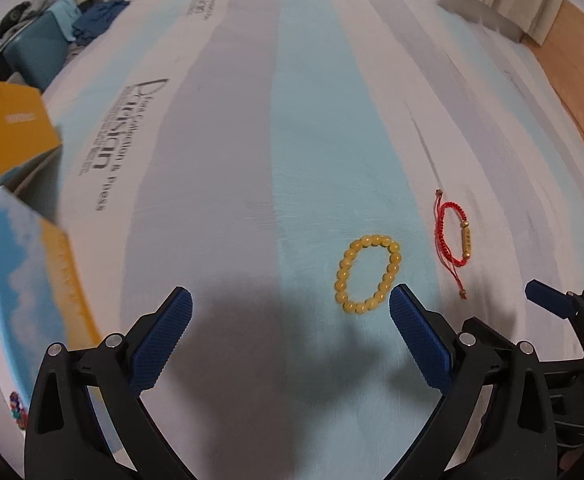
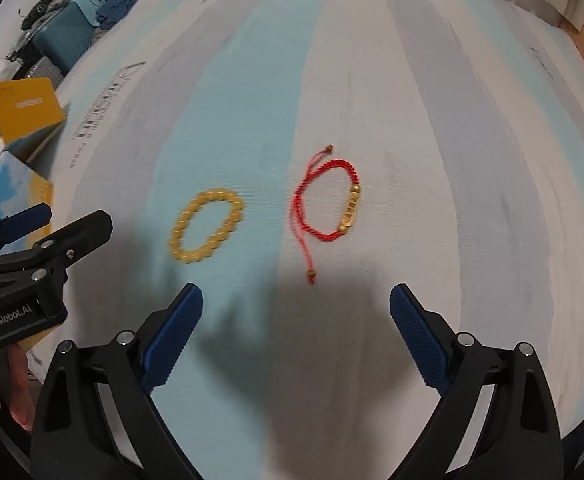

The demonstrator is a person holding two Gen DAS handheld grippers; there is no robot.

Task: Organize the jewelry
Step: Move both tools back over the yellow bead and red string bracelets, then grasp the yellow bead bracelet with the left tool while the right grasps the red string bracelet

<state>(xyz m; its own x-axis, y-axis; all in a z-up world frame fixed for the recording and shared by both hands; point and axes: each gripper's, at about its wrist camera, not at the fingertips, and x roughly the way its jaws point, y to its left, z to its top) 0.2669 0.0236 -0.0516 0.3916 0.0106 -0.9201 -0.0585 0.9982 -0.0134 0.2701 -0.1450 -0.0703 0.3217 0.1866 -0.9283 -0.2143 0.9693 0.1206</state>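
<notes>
Two bracelets are lying flat on a striped sheet (image 1: 312,120) in pale blue, grey and white, which looks like a bed cover. The bead bracelet (image 1: 368,274), yellow, is sitting on a blue stripe, and the cord bracelet (image 2: 328,200), red with a gold tube charm, is resting just to its right on a white stripe, the two apart from each other.

The left gripper (image 1: 290,336) is hovering with its blue pads spread wide and nothing between them, its right pad close beside the bead bracelet. The right gripper (image 2: 296,332) is likewise gaping and empty, with the cord bracelet's loose tail just ahead of it.

At the far left a yellow-and-blue box (image 1: 16,128) is standing open.
</notes>
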